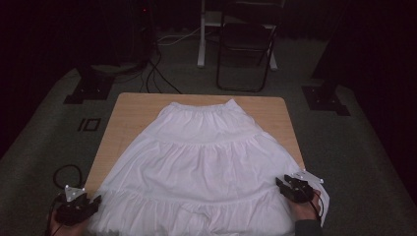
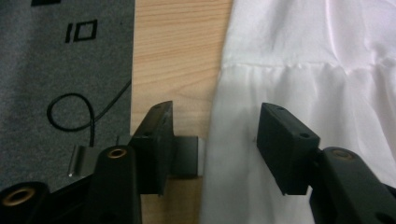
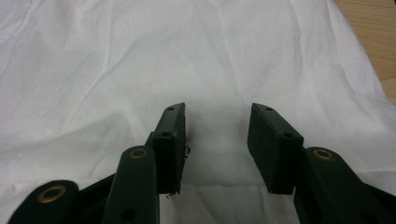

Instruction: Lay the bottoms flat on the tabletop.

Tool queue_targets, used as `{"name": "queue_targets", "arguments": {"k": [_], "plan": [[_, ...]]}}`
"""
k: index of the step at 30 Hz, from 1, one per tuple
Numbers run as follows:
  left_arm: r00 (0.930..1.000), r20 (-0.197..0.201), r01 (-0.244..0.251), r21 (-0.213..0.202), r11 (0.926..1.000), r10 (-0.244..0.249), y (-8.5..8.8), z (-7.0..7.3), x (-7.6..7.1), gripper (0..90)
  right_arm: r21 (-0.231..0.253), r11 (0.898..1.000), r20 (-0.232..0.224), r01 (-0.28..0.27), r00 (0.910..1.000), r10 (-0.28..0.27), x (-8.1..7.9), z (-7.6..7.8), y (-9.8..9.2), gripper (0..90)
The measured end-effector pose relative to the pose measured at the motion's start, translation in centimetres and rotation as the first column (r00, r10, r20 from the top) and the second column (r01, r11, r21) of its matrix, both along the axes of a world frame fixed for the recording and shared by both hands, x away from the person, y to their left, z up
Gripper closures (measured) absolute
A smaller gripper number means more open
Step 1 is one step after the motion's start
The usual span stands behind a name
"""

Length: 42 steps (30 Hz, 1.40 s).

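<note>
Between my left claw's (image 2: 212,140) jaws runs the side edge of the white tiered skirt (image 1: 201,162): one jaw hangs over bare wood, the other over cloth, and they stand well apart, gripping nothing. My right claw (image 3: 217,144) hovers over the skirt's opposite lower edge, its jaws likewise parted and empty, with white fabric spread under and ahead of them. From above, the skirt lies flat on the table, its elastic waistband on the side away from my claws, its wide hem towards me and draping off the near edge.

I judge this to be the reach before a fold: both claws are lining up on the lower corners. The next move, as I see it, calls for lowering each claw until one jaw slips under the edge, then closing on the cloth alone.

The fabric looks thin, soft and lightly creased, gathered into ruffles at each tier seam. Beyond it, the wooden tabletop (image 1: 130,118) is pale, with a smooth grain. Farther left of my left claw lies grey carpet (image 2: 42,70) with a looping black cable (image 2: 70,112).
</note>
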<state>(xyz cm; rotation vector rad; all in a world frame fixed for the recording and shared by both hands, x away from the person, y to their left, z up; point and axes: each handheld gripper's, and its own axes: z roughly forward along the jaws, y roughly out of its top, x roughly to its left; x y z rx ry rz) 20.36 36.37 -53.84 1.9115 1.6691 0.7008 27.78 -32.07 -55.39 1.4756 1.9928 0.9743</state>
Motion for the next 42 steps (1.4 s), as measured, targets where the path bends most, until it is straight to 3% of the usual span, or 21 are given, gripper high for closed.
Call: {"name": "queue_targets", "arguments": {"k": [1, 4, 6, 8, 9, 11, 12, 15, 18, 21, 23, 27, 29, 31, 34, 37, 42], "plan": [[1.0, -0.001, -0.007, -0.001, 1.0, 0.007, 0.0, 0.0, -0.1, 46.2, 0.0, 1.0, 0.0, -0.001, 1.0, 0.001, 0.0, 0.0, 0.0, 56.4], [1.0, -0.001, 0.003, 0.047, 0.9989, -0.003, -0.6, 0.0, -0.3, 52.2, 0.0, 1.0, 0.0, -0.001, 1.0, 0.001, 0.0, 0.0, 0.0, 56.3], [0.999, -0.016, 0.043, 0.05, 0.9978, -0.042, -1.2, 0.1, -0.5, 63.5, 0.001, 1.0, 0.0, -0.002, 1.0, 0.002, 0.0, 0.0, 0.0, 56.1], [0.9973, -0.013, 0.073, 0.04, 0.9965, -0.072, -1.5, 0.1, -0.5, 80.5, 0.002, 1.0, 0.0, -0.003, 1.0, 0.003, 0.0, 0.0, 0.0, 55.8], [0.9976, -0.011, 0.069, 0.045, 0.9966, -0.069, -1.5, 0.0, -0.5, 87.8, 0.003, 1.0, -0.001, -0.004, 1.0, 0.004, 0.0, 0.0, 0.0, 55.8], [0.9982, -0.009, 0.059, 0.043, 0.9973, -0.059, -1.4, 0.0, -0.4, 89.9, 0.004, 1.0, -0.001, -0.005, 1.0, 0.005, 0.0, 0.0, 0.0, 55.7], [0.9994, 0.005, 0.034, 0.023, 0.9992, -0.034, -0.7, 0.2, -0.2, 89.9, 0.005, 1.0, -0.001, -0.004, 1.0, 0.004, 0.0, 0.0, 0.0, 55.7], [0.9994, 0.028, -0.02, 0.025, 0.9995, 0.019, 0.9, 0.9, 0.1, 90.0, 0.006, 1.0, -0.001, -0.006, 1.0, 0.006, 0.0, 0.0, -0.1, 55.7], [0.9949, 0.06, -0.082, 0.014, 0.9965, 0.081, 3.0, 1.9, 0.6, 90.0, 0.005, 1.0, 0.0, -0.006, 1.0, 0.006, -0.1, 0.0, -0.2, 55.0], [0.9889, 0.079, -0.128, 0.025, 0.9914, 0.126, 4.7, 2.6, 1.6, 90.0, 0.001, 1.0, 0.009, -0.003, 1.0, 0.003, -0.3, 0.2, -0.3, 54.3], [0.9816, 0.093, -0.172, 0.046, 0.9841, 0.167, 5.4, 2.8, 2.6, 90.0, 0.001, 1.0, 0.022, 0.0, 0.9998, 0.0, -0.5, 0.4, -0.4, 53.8], [0.9726, 0.073, -0.224, 0.043, 0.9737, 0.221, 5.9, 2.4, 4.0, 90.0, 0.017, 1.0, 0.033, 0.02, 0.9992, -0.021, -0.7, 0.6, -0.9, 52.7], [0.9746, 0.061, -0.218, 0.033, 0.9754, 0.216, 5.5, 2.0, 4.4, 87.5, 0.021, 0.999, 0.038, 0.035, 0.9986, -0.036, -0.9, 0.7, -1.3, 52.4], [0.9746, 0.074, -0.213, 0.011, 0.977, 0.212, 5.2, 1.9, 4.3, 71.7, 0.026, 0.998, 0.043, 0.05, 0.9978, -0.051, -1.0, 0.7, -1.7, 51.7], [0.9734, 0.108, -0.202, -0.019, 0.9793, 0.202, 4.8, 2.2, 4.0, 62.0, 0.026, 0.997, 0.032, 0.069, 0.997, -0.07, -1.2, 0.5, -2.4, 51.2], [0.9733, 0.134, -0.185, -0.028, 0.9824, 0.187, 4.1, 2.8, 3.6, 58.6, 0.023, 0.996, 0.019, 0.088, 0.9959, -0.088, -1.4, 0.4, -2.9, 50.6], [0.9731, 0.181, -0.135, -0.053, 0.9895, 0.142, 2.3, 3.3, 2.8, 56.2, 0.02, 0.995, 0.036, 0.099, 0.9944, -0.099, -1.9, 0.7, -3.0, 50.4]]}}
